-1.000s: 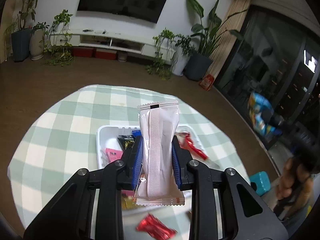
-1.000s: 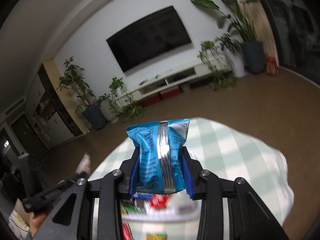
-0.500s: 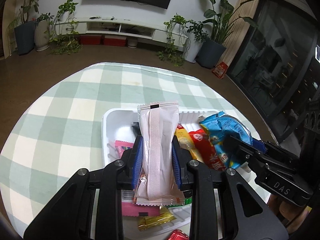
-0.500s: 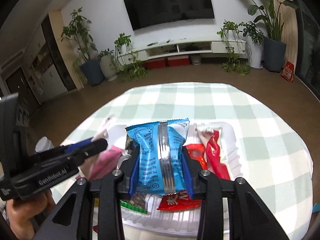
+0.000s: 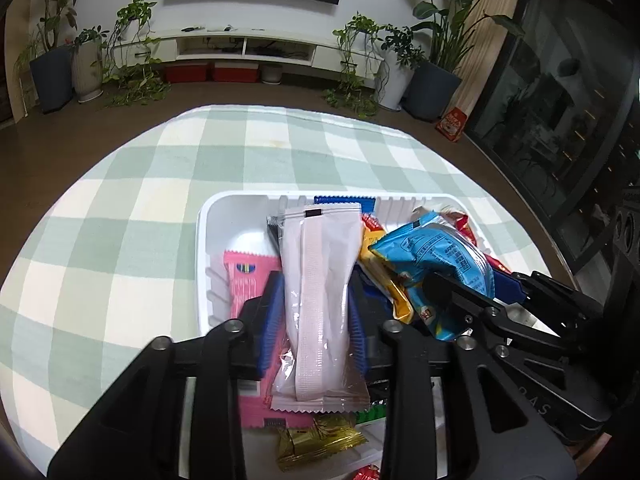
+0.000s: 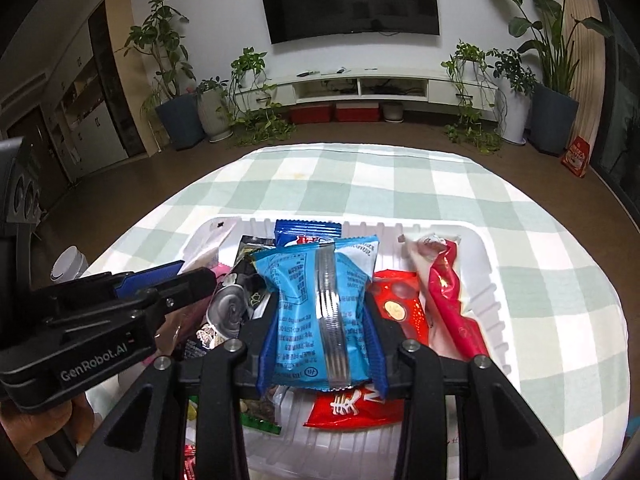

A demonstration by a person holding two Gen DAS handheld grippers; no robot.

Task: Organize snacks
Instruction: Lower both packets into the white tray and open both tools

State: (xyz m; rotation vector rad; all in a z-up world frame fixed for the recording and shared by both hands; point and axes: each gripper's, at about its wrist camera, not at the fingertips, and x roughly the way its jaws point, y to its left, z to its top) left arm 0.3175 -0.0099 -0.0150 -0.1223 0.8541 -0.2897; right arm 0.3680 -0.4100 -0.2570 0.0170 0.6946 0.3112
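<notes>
Claws first, 2 of them, side by side above a white tray [image 5: 208,240] of snacks. Left claw [image 5: 316,312]: white packet [image 5: 320,280] stands upright between its blue pads [image 5: 272,312]; jaws have just been opening, and a sliver of gap now shows on each side, so the packet looks released or nearly so, its lower end down among the snacks. Right claw [image 6: 320,320]: jaws narrow, pads pressed on the sides of a blue packet [image 6: 316,292], held upright just over the tray's middle.

Below and ahead of the left claw: pink packet [image 5: 244,276] to its left, gold wrappers [image 5: 320,444] nearest the camera. Below the right claw: red pouch [image 6: 400,312] and long red stick packet [image 6: 448,292] to its right, dark foil packets [image 6: 240,292] to its left, a dark blue packet [image 6: 308,232] against the far wall.

Progress, judged: well along. Most snacks already lie in the tray; the white packet is about delivered, the blue one not yet let go. 1 or 2 red wrappers [image 5: 366,474] show at the near edge, whether in or out of the tray I cannot tell.

Counter [image 6: 540,248]: round, green-and-white checked cloth, bare beyond the tray. Farther: brown floor, potted plants [image 6: 168,80], a low white TV stand [image 6: 360,84], a dark screen [image 6: 348,0] on the white wall.
</notes>
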